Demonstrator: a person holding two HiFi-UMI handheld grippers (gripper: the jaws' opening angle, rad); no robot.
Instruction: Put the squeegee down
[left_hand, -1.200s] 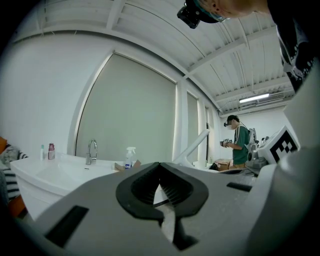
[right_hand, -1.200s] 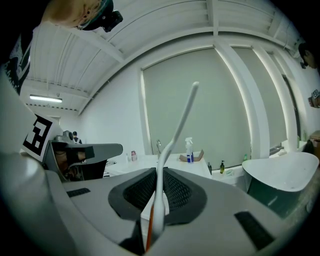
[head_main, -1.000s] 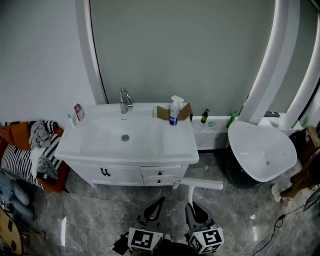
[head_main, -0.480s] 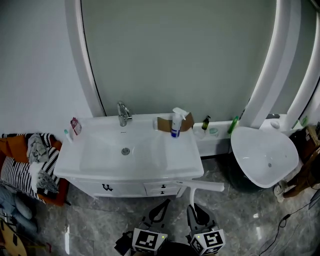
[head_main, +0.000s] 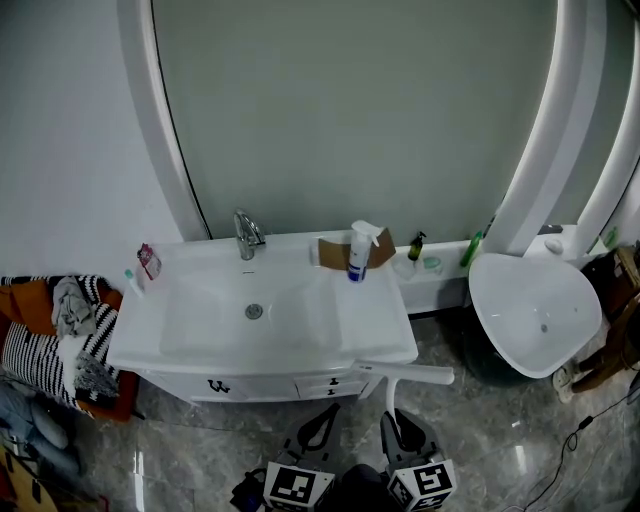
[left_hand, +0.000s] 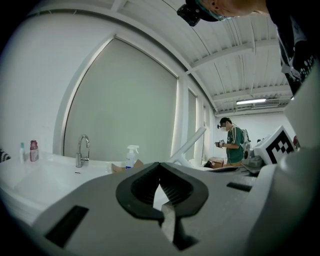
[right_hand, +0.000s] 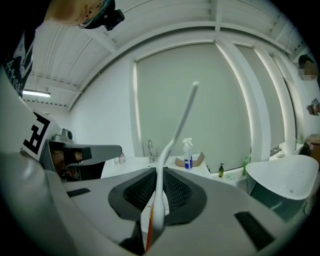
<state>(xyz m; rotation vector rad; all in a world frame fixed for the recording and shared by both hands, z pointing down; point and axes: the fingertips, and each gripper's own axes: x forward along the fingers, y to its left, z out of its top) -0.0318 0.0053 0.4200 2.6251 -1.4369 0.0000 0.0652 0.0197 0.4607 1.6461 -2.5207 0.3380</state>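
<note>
A white squeegee (head_main: 405, 373) hangs just in front of the white vanity's (head_main: 375, 325) right front corner, its blade lying level and its handle running down into my right gripper (head_main: 398, 425). In the right gripper view the handle (right_hand: 172, 137) rises from between the jaws, and my right gripper (right_hand: 157, 175) is shut on it. Beside it, my left gripper (head_main: 320, 422) is low in the head view. The left gripper (left_hand: 160, 167) has its jaws closed together with nothing in them. The squeegee (left_hand: 191, 141) also shows as a slanted white bar in the left gripper view.
On the vanity stand a chrome faucet (head_main: 245, 235), a spray bottle (head_main: 358, 252) and a cardboard piece (head_main: 335, 250). A white tilted basin (head_main: 535, 310) stands to the right. Clothes (head_main: 60, 320) are piled at the left. A person (left_hand: 232, 142) stands far off.
The view has shifted, so the vanity sits lower and further right in the head view. The squeegee blade is now closer to the vanity's front right corner. Both grippers keep their states.
</note>
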